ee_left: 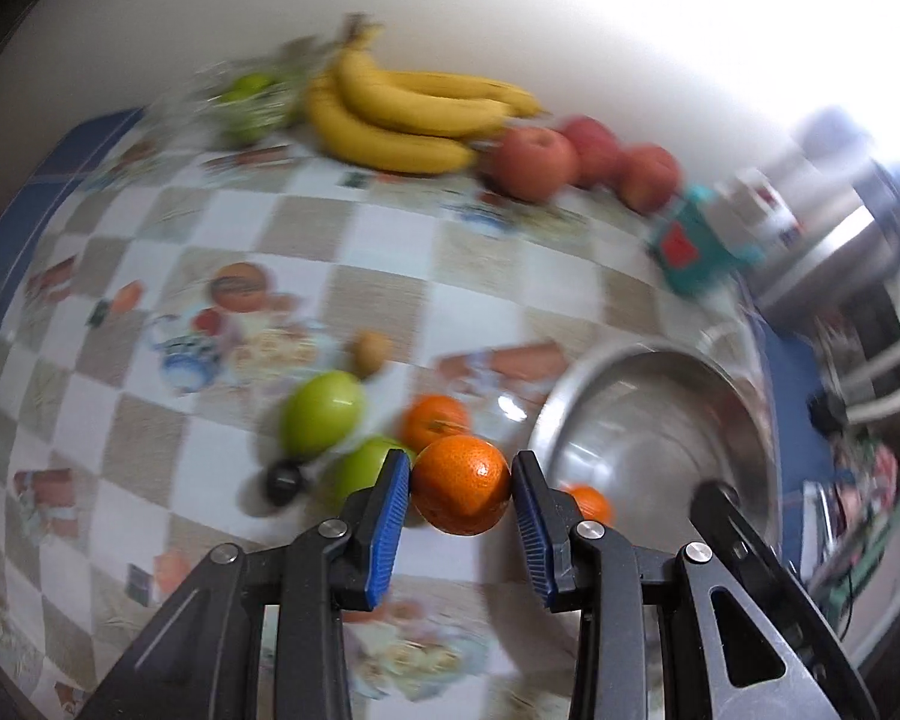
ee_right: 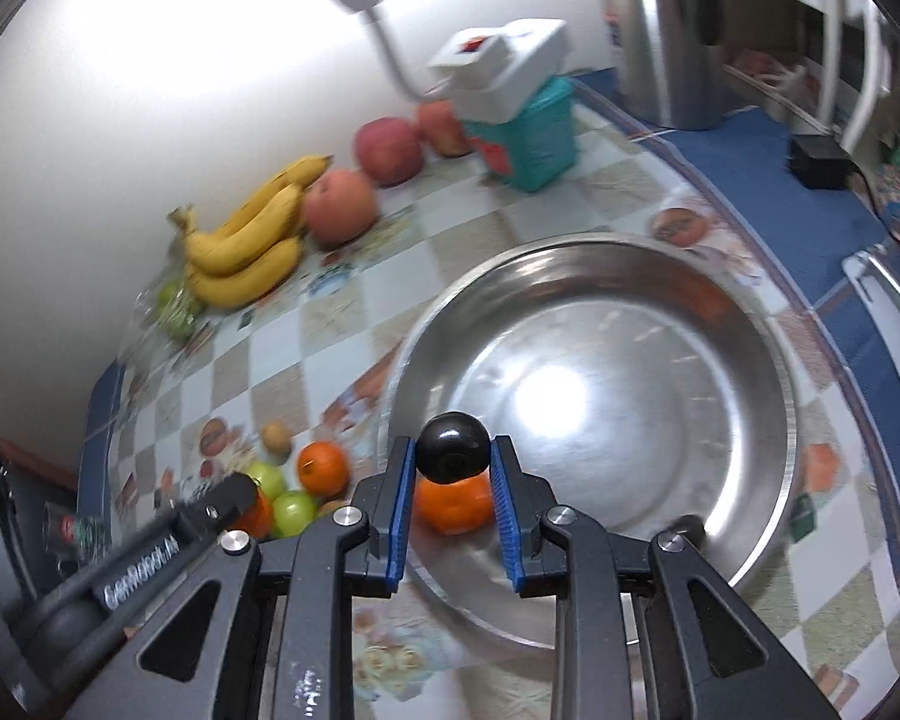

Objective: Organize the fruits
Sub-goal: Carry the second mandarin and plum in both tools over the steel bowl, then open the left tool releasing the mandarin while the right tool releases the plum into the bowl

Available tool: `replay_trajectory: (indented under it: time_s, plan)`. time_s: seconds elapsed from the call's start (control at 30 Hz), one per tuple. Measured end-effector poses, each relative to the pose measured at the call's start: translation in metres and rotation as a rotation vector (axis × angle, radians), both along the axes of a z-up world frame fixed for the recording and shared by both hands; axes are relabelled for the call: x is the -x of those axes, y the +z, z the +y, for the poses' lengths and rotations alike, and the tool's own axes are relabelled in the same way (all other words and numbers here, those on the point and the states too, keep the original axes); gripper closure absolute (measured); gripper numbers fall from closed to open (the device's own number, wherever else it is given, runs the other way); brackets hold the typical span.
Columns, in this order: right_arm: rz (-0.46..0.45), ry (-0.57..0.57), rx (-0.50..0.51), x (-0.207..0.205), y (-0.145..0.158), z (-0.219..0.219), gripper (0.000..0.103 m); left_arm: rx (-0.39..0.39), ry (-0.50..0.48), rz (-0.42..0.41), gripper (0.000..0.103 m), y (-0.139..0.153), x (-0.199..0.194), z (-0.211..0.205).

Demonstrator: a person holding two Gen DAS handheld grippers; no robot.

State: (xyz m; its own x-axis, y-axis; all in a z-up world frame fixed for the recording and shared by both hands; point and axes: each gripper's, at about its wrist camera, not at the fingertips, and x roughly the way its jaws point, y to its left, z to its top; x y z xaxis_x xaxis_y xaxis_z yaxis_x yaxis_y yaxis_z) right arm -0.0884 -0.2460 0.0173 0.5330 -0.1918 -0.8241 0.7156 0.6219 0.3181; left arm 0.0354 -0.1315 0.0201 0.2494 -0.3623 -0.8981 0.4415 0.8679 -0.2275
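Note:
My left gripper (ee_left: 462, 471) is shut on an orange (ee_left: 461, 485) and holds it above the table, left of a steel bowl (ee_left: 744, 414). My right gripper (ee_right: 453, 457) is shut on a dark plum (ee_right: 453, 447) over the near rim of the bowl (ee_right: 768, 360). An orange (ee_right: 453, 503) lies just below the plum, at the bowl's near rim. On the table left of the bowl lie two green apples (ee_left: 323, 415), another orange (ee_left: 435, 420), a dark plum (ee_left: 283, 480) and a small brown fruit (ee_left: 369, 352). The left gripper also shows in the right wrist view (ee_right: 234, 501).
Bananas (ee_left: 402, 114), red apples (ee_left: 534, 162) and bagged green fruit (ee_left: 252, 102) sit along the back wall. A teal box (ee_right: 525, 138) with a white device on top, a lamp neck (ee_right: 390, 54) and a steel kettle (ee_right: 660, 30) stand behind the bowl.

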Motion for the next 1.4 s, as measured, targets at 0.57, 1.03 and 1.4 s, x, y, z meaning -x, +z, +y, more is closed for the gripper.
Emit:
replay_trajectory:
  time_s: [0.57, 1.03, 1.4]
  plan:
    - [0.03, -0.158, 0.047, 0.048, -0.003, -0.045, 0.077, 0.041, -0.245, 0.081, 0.065, -0.012, 0.054, -0.053]
    - [0.152, -0.127, -0.032, 0.035, -0.051, -0.044, 0.076, -0.031, -0.276, 0.13, 0.065, -0.042, 0.064, -0.06]
    - [0.186, -0.133, -0.043, 0.035, -0.059, -0.045, 0.076, -0.046, -0.271, 0.138, 0.064, -0.048, 0.063, -0.059]
